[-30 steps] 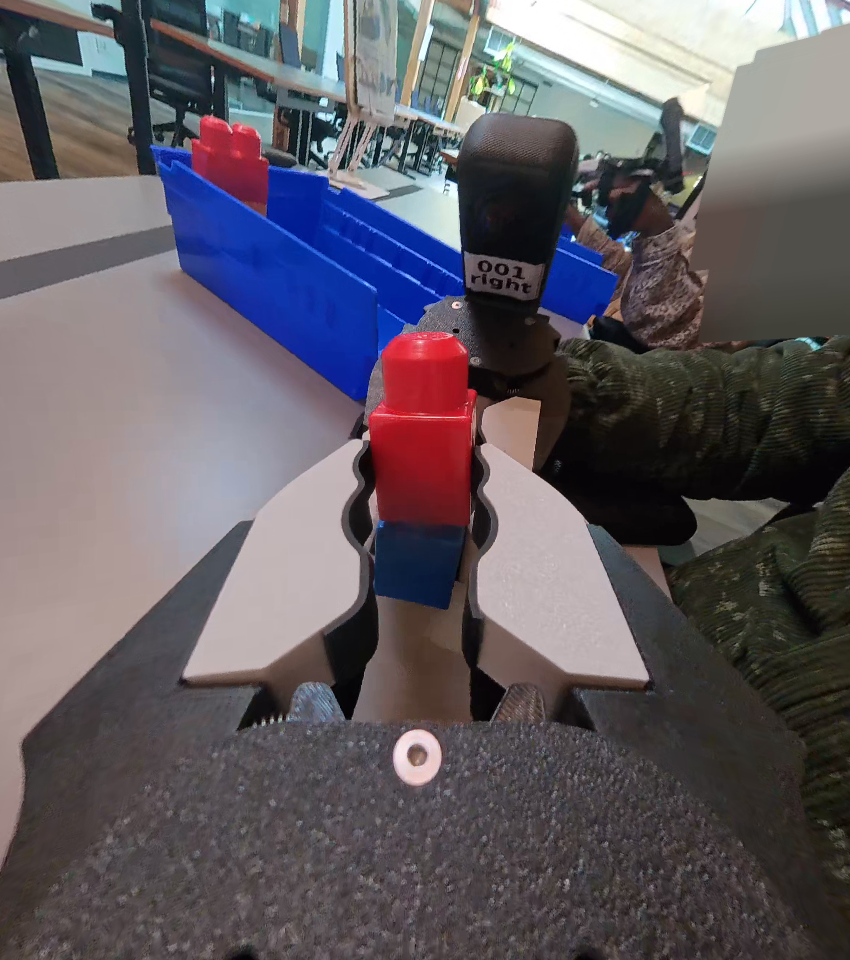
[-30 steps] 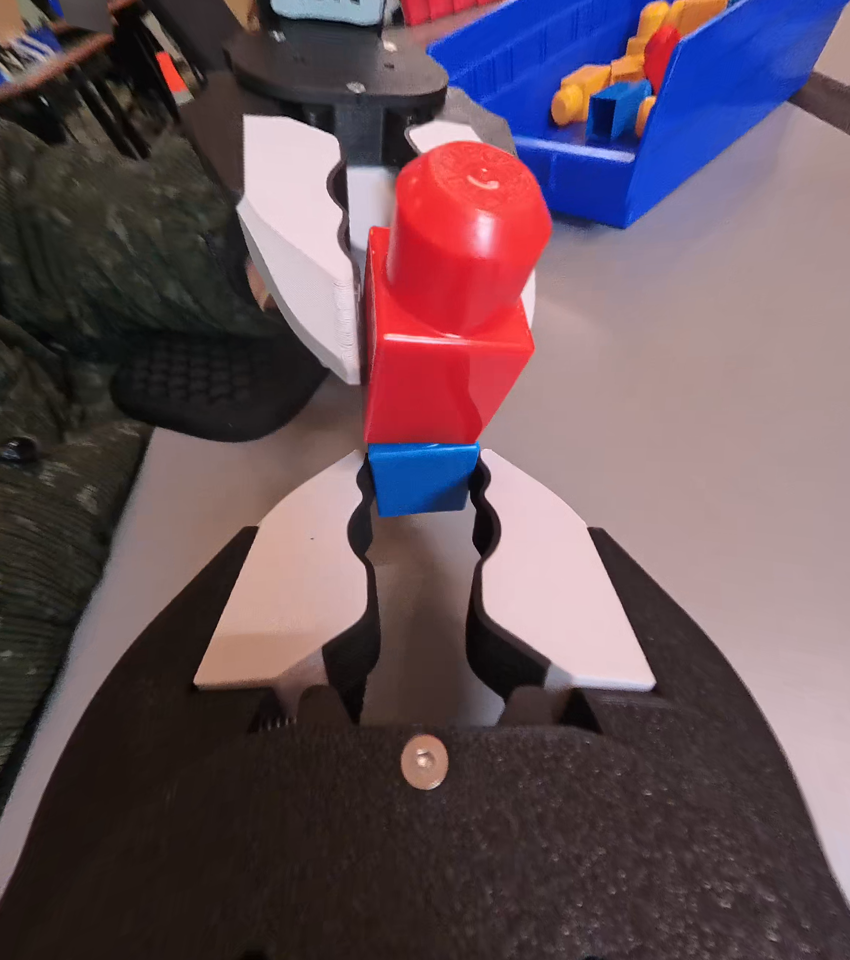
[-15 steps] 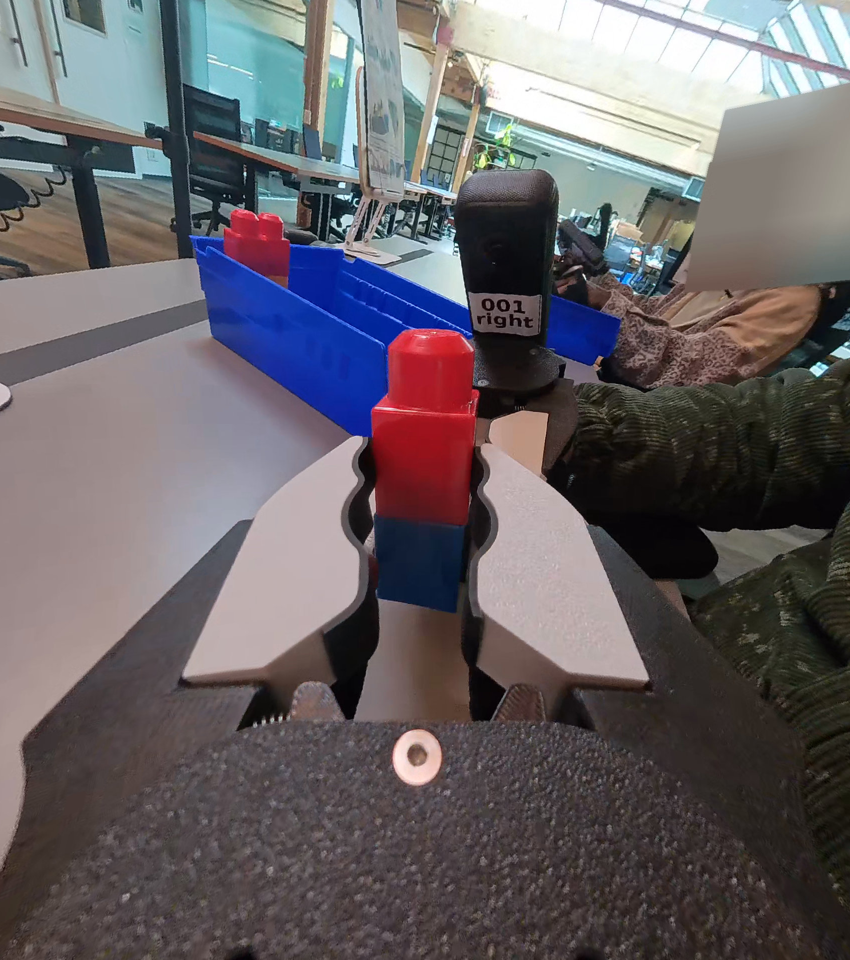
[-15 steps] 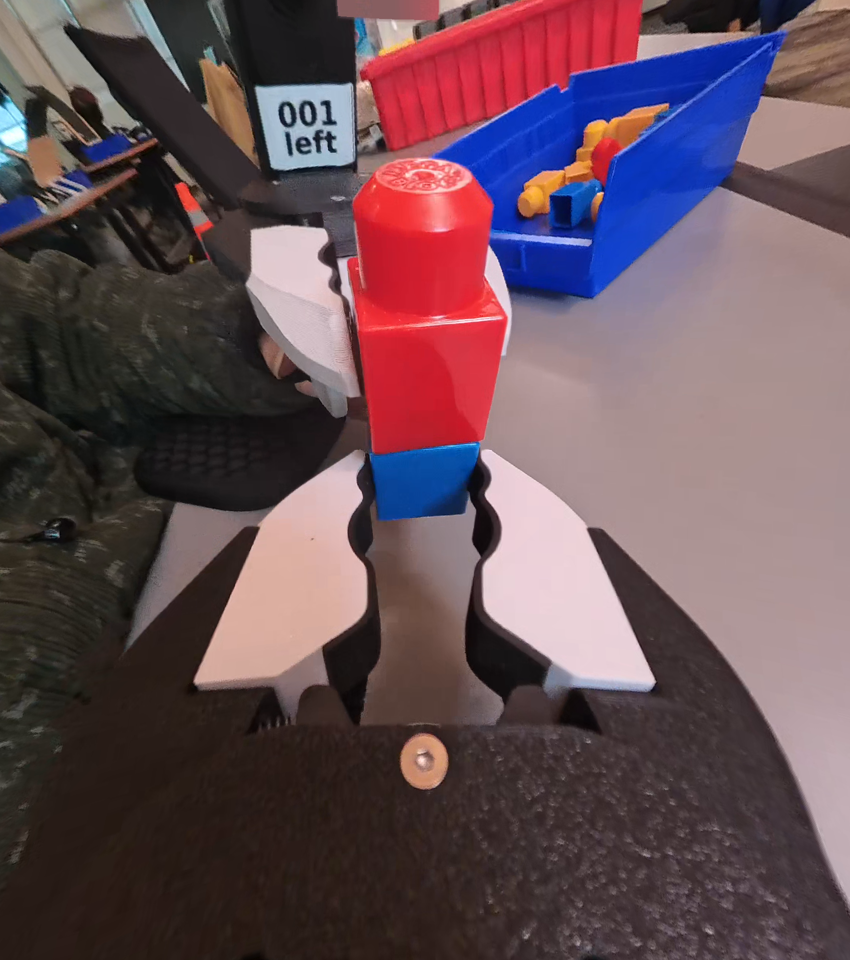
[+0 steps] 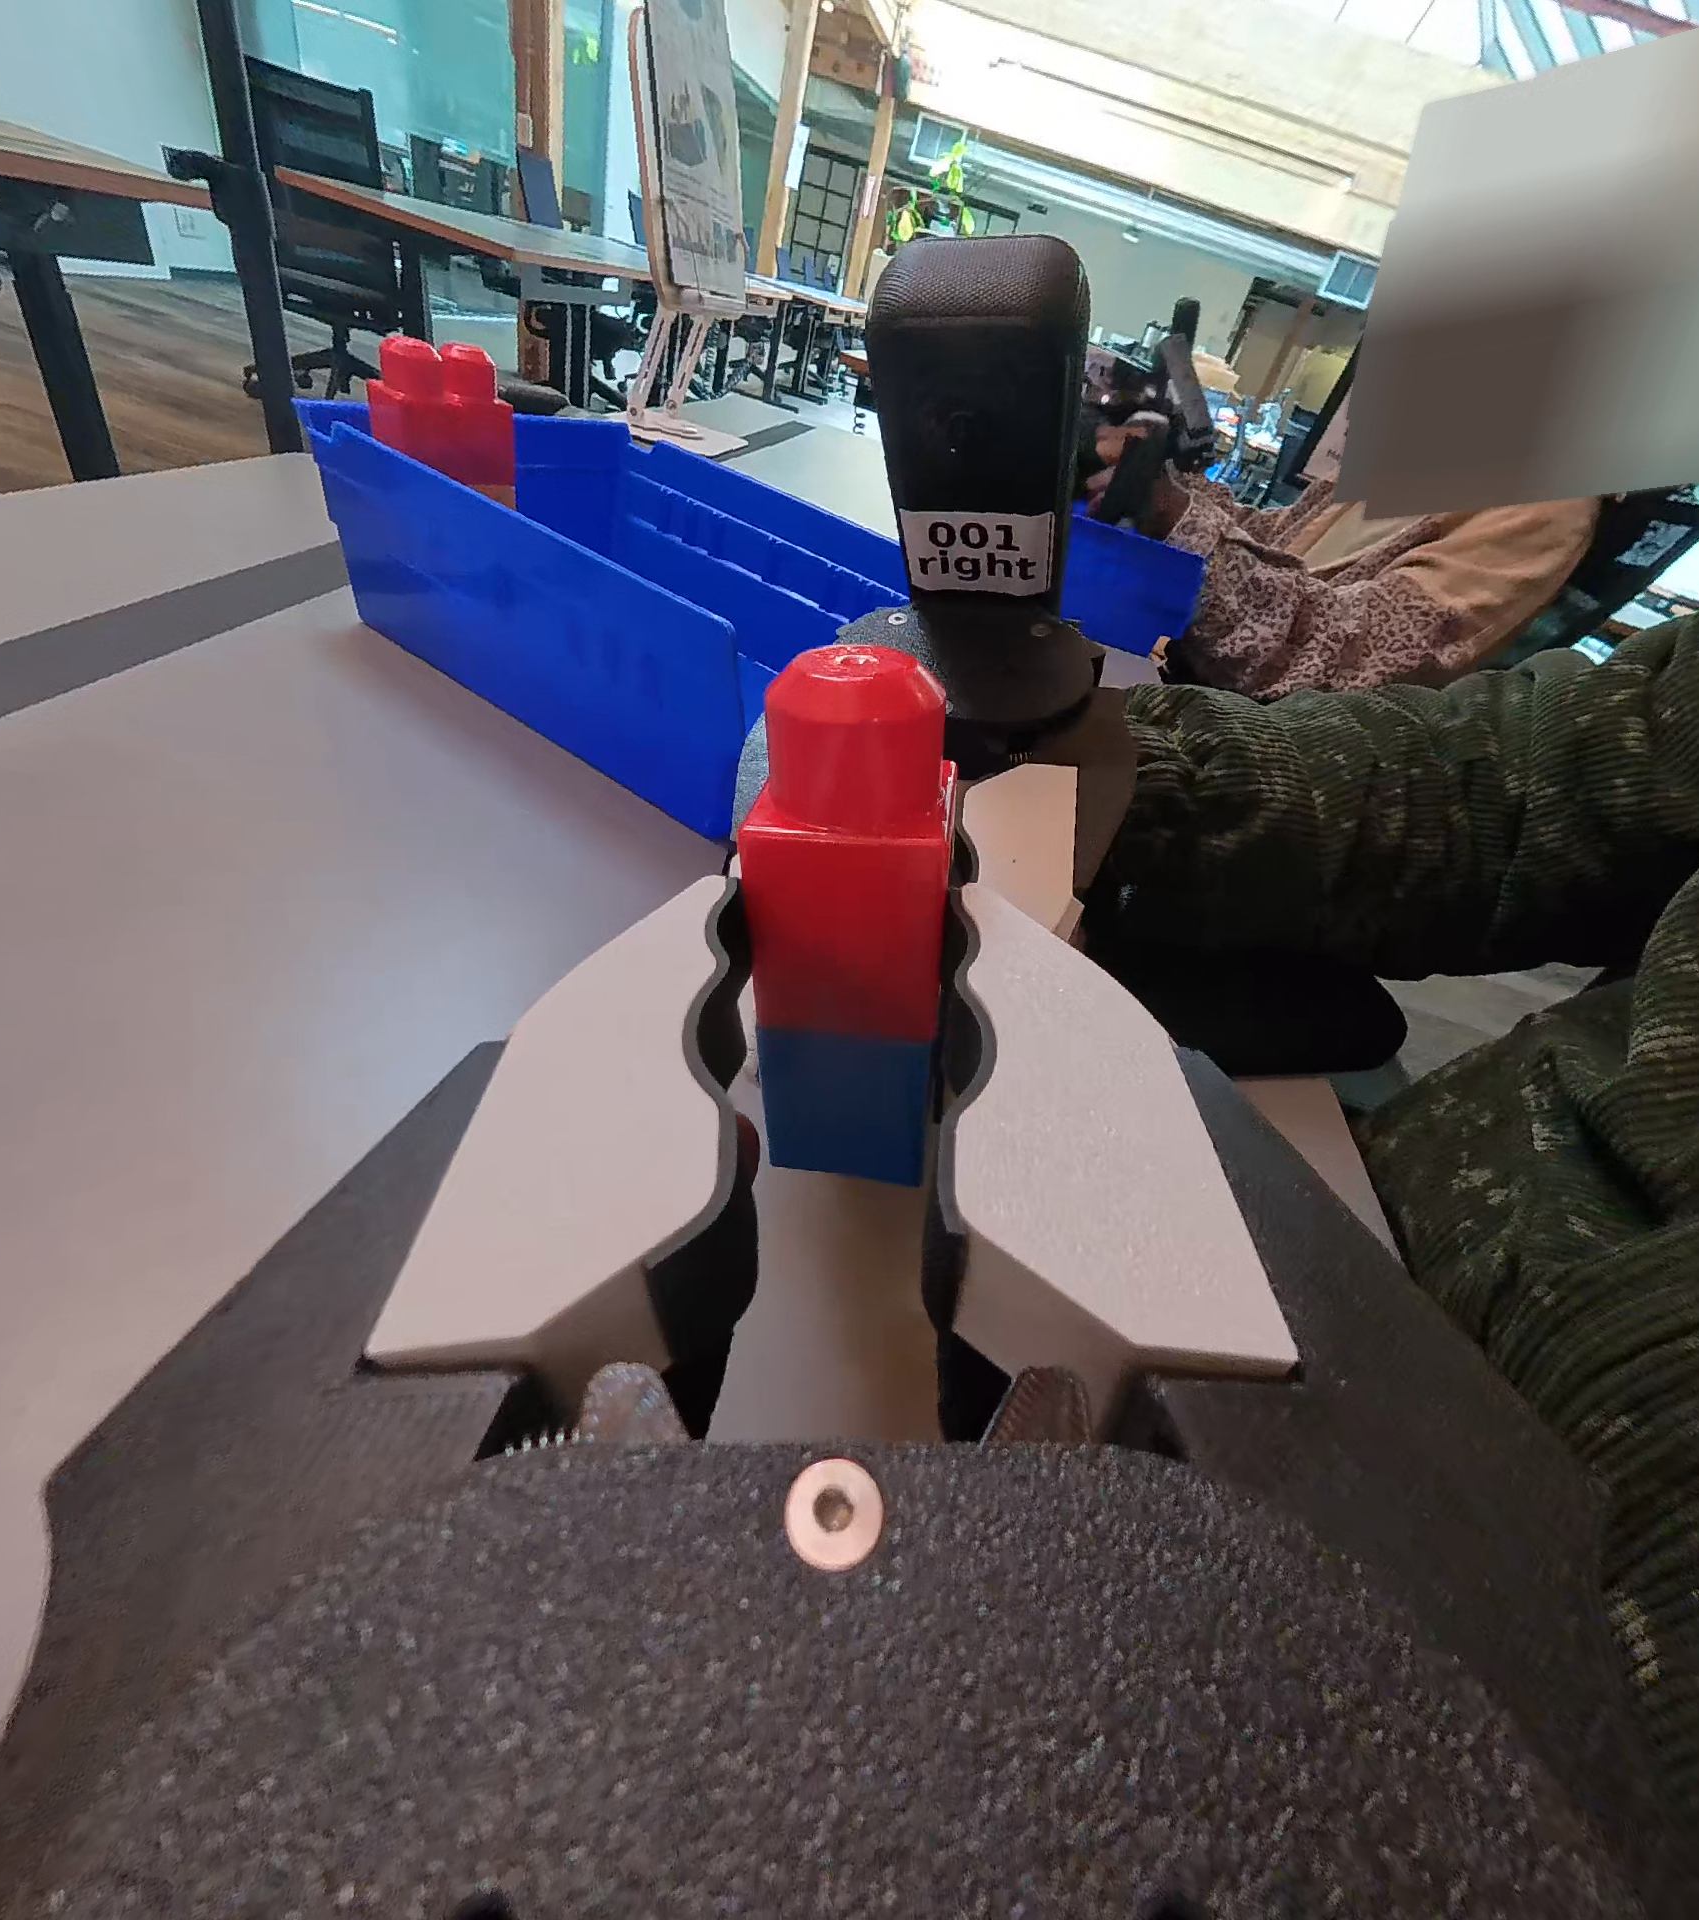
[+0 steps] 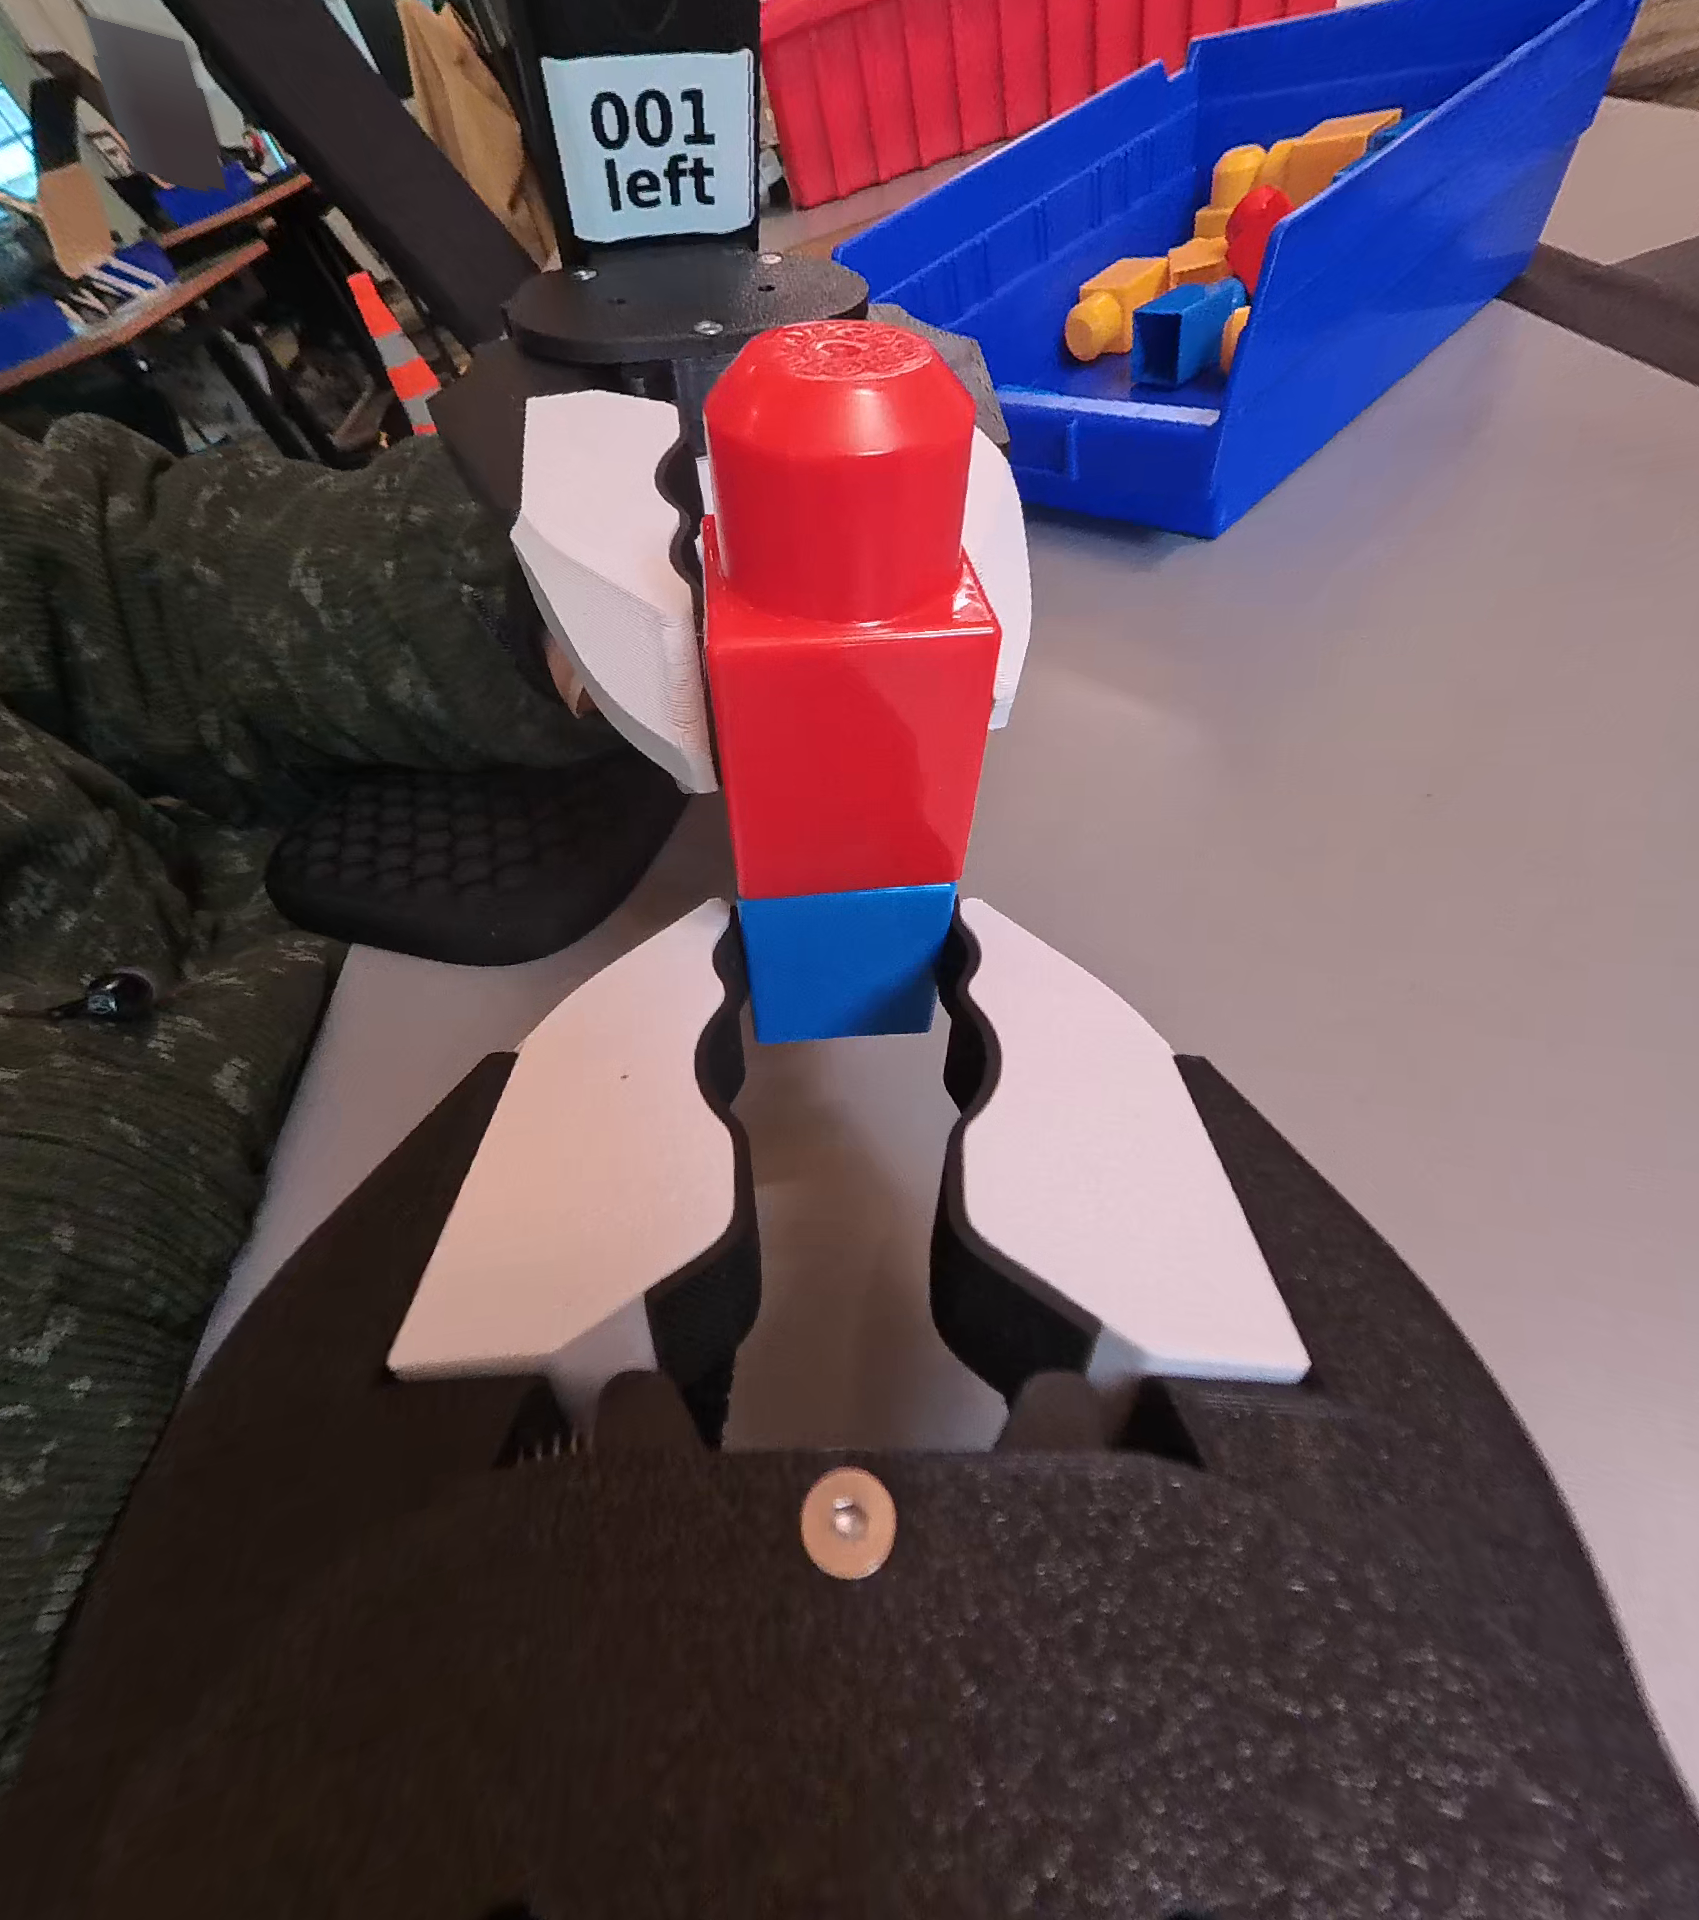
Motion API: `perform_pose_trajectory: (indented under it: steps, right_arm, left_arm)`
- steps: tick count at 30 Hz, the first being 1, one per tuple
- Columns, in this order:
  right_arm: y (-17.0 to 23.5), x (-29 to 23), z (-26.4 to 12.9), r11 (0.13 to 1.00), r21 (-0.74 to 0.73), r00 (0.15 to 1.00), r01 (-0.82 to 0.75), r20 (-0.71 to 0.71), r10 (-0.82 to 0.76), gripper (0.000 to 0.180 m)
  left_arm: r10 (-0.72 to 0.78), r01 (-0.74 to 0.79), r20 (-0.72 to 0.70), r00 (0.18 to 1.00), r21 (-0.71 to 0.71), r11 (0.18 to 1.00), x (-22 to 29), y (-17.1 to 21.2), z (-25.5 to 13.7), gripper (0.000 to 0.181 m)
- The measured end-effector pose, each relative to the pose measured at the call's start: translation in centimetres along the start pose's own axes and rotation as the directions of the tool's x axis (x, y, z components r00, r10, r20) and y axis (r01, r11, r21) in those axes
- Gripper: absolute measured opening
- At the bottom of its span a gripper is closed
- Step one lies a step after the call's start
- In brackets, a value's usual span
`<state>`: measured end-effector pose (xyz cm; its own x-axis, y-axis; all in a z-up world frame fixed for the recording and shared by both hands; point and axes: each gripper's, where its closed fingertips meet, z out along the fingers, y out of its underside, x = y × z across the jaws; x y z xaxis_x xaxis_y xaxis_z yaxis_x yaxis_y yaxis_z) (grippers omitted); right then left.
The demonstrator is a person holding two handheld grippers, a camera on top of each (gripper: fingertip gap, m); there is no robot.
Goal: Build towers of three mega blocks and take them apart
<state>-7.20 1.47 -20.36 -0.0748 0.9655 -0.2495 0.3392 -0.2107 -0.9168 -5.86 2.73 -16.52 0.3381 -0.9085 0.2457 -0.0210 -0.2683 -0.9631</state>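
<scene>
Only right wrist view shows bin [image 6: 1344, 343] contents (yellow, blue blocks [image 6: 1167, 301]).

Red block [image 5: 845, 914]: side faces covered by the left gripper's [image 5: 843, 935] fingers at frame centre in the left wrist view. Blue block [image 6: 840, 961]: flanks hidden by the right gripper's [image 6: 843, 961] fingers; underside unseen. Right gripper in the left wrist view is mostly behind the red block. Blue bin [image 6: 1344, 343], upper right of the right wrist view: cut by the top edge, near wall masks part of the loose blocks [image 6: 1188, 281]. Red double block [image 5: 440, 416], upper left: base below the bin wall. Green sleeve [image 5: 1551, 1143] runs off the right edge.
</scene>
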Motion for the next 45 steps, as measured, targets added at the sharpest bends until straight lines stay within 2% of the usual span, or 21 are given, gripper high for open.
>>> perform_pose_trajectory:
  steps: [5, 18, 20, 22, 24, 27, 29, 32, 34, 37, 42, 45]
  right_arm:
    - [0.2, -0.4, 0.1, 1.000, -0.003, 1.000, 0.006, 0.028, -0.006, 0.036]
    - [0.5, 0.1, 0.3, 1.000, -0.020, 1.000, 0.016, 0.000, -0.016, 0.036]
    - [0.9, 0.5, 0.3, 0.998, -0.055, 0.999, 0.036, -0.017, -0.037, 0.036]
    - [1.5, 1.1, 0.3, 0.993, -0.099, 0.995, 0.070, -0.059, -0.076, 0.036]
    - [2.3, 1.5, 0.4, 0.987, -0.135, 0.991, 0.092, -0.082, -0.103, 0.036]
    - [2.9, 1.5, 1.1, 0.982, -0.157, 0.990, 0.104, -0.074, -0.117, 0.036]
    - [3.6, 1.6, 1.4, 0.972, -0.196, 0.986, 0.132, -0.076, -0.149, 0.036]
    - [4.8, 2.8, 1.6, 0.943, -0.278, 0.962, 0.182, -0.148, -0.229, 0.040]
    - [4.6, 3.4, 1.4, 0.941, -0.287, 0.952, 0.180, -0.190, -0.240, 0.054]
    - [4.2, 3.6, 0.9, 0.949, -0.264, 0.953, 0.171, -0.200, -0.227, 0.056]
    - [3.3, 3.4, 0.5, 0.957, -0.227, 0.952, 0.181, -0.203, -0.228, 0.057]
    - [1.6, 3.1, -0.2, 0.973, -0.147, 0.956, 0.180, -0.208, -0.208, 0.057]
  left_arm:
    - [-0.003, 0.003, -0.030, 1.000, -0.009, 1.000, 0.4, 0.2, -0.1, 0.036]
    - [0.025, -0.025, 0.003, 1.000, -0.012, 1.000, 0.0, 0.3, -0.1, 0.036]
    - [0.044, -0.043, 0.026, 0.999, -0.055, 0.998, -0.3, 0.9, 0.0, 0.037]
    - [0.063, -0.060, 0.034, 0.997, -0.094, 0.994, -0.6, 1.4, 0.0, 0.047]
    - [0.061, -0.058, 0.029, 0.998, -0.113, 0.992, -0.6, 1.5, -0.1, 0.049]
    - [0.137, -0.127, 0.033, 0.990, -0.206, 0.970, -0.6, 3.2, 0.1, 0.051]
    - [0.210, -0.188, 0.061, 0.976, -0.261, 0.947, -1.1, 4.2, 0.3, 0.041]
    - [0.260, -0.221, 0.063, 0.964, -0.361, 0.906, -1.8, 5.8, 0.0, 0.038]
    - [0.268, -0.214, 0.084, 0.960, -0.399, 0.892, -2.5, 6.6, -0.2, 0.038]
    - [0.253, -0.190, 0.091, 0.963, -0.438, 0.879, -3.0, 7.6, -0.3, 0.037]
    - [0.252, -0.184, 0.106, 0.962, -0.428, 0.885, -3.2, 6.4, -1.4, 0.055]
    - [0.304, -0.195, 0.258, 0.917, -0.375, 0.906, -5.1, 2.2, -5.4, 0.049]
